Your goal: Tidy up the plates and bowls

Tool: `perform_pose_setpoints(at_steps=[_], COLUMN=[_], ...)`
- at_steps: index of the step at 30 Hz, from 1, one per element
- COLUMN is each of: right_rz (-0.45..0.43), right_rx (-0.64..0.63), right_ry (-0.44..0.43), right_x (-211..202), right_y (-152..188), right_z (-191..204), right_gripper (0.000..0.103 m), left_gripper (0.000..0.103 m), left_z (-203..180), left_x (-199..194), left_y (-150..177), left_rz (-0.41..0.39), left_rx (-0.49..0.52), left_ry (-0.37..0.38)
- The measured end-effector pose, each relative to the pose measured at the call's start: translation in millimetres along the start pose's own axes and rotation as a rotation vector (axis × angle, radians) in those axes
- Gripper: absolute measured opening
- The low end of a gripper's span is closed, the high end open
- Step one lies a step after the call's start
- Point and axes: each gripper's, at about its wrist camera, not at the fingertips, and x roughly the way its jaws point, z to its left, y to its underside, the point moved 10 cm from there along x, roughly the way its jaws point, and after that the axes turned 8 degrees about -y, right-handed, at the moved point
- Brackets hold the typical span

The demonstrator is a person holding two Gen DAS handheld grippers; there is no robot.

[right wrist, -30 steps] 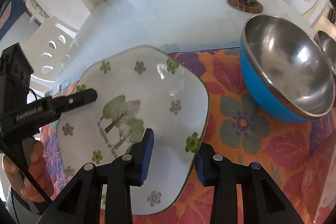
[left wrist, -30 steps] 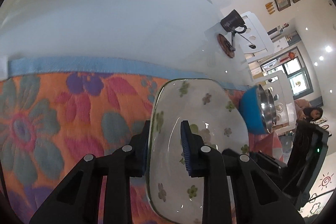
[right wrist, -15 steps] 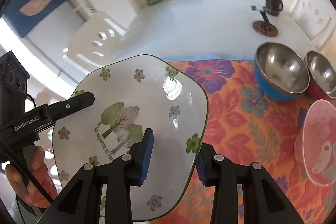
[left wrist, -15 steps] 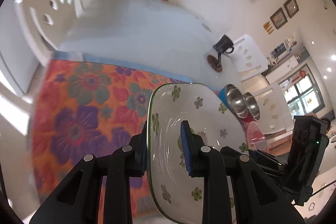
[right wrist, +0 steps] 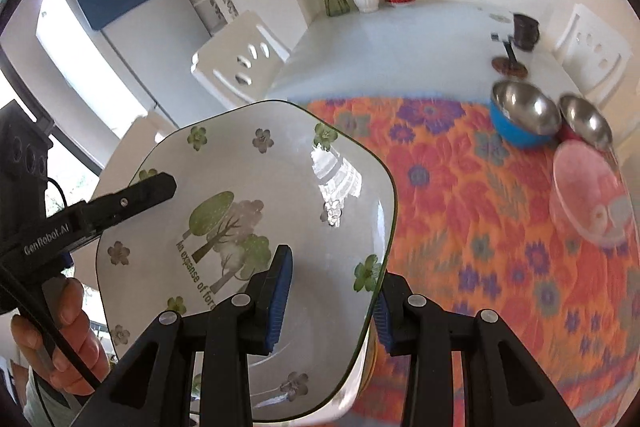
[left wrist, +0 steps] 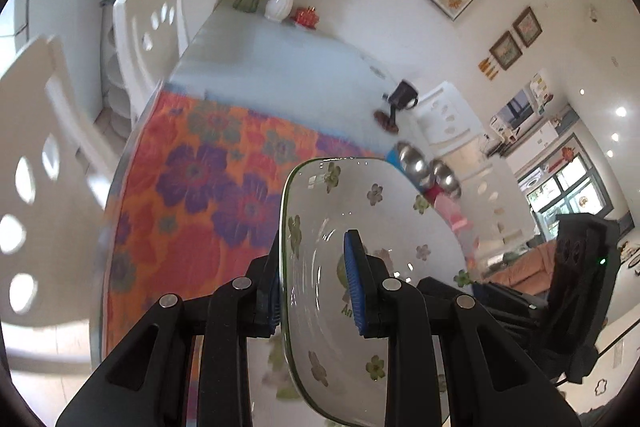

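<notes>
Plate (right wrist: 248, 203), a square-ish ceramic dish printed with trees and flowers, hung in the air above the near edge of the floral cloth (right wrist: 480, 227). We had both tools clamped on its rim: left gripper (left wrist: 316, 287) on one edge, right gripper (right wrist: 328, 295) on another. We judged it stiff, glossy, breakable and fairly heavy, so rim grips near opposite sides suited it best

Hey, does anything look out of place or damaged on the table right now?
Nothing looks broken or spilled. The floral plate is off the table, clamped by both the left gripper and right gripper, tilted.
</notes>
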Motion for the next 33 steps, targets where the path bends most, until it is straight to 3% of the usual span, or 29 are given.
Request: perform_pose_setpoints(at_steps=[6, 12, 21, 33], right_rz=[0.078, 0.152, 0.163, 0.193], right_rx=[0.023, 0.045, 0.037, 0.027], right_ry=[0.044, 0.068, 0.1, 0.143], right_x=[10.6, 30.7, 45.2, 60.7], right_y=[63.8, 110.9, 124.6, 123.5], right_z=[-3.0, -13.5, -22.0, -28.0], right_gripper=[0.036, 0.036, 0.036, 0.036], left_gripper=[0.023, 0.023, 0.023, 0.023], left_z=[15.8, 28.1, 35.9, 46.1], left_x=[5.3, 21.6, 33.7, 46.1], left_y=[74.4, 120.3, 142.1, 145.4], left_rz=[0.083, 0.156, 0.196, 0.228], left_rx=[-0.007, 0.014, 0.035, 0.036], left_ry=[-0.019, -0.064, -0.084, -0.099])
